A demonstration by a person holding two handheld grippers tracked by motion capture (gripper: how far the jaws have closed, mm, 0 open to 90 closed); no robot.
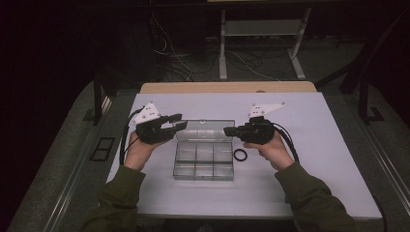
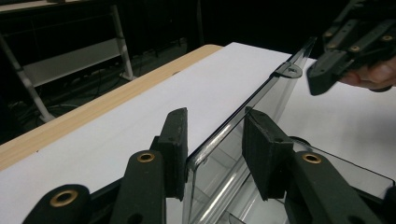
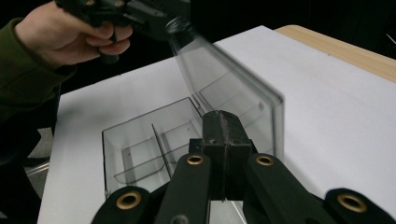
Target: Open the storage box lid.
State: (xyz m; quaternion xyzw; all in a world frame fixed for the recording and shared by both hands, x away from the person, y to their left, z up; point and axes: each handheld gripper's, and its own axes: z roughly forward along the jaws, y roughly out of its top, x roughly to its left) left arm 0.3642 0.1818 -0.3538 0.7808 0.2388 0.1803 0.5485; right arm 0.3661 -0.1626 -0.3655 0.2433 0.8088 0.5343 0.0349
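Observation:
A clear plastic compartment box lies mid-table with its lid standing upright at the back. My left gripper is at the lid's left end. In the left gripper view it is open, its jaws straddling the lid's top edge; the left pad is close against it. My right gripper hovers by the lid's right end, shut with nothing between its pads. The lid and the box's compartments lie just beyond it. A black ring rests on the table right of the box.
The white table top has a wooden strip along its far edge. Beyond it stand a metal frame and loose cables on the dark floor. Open table surface lies on both sides of the box.

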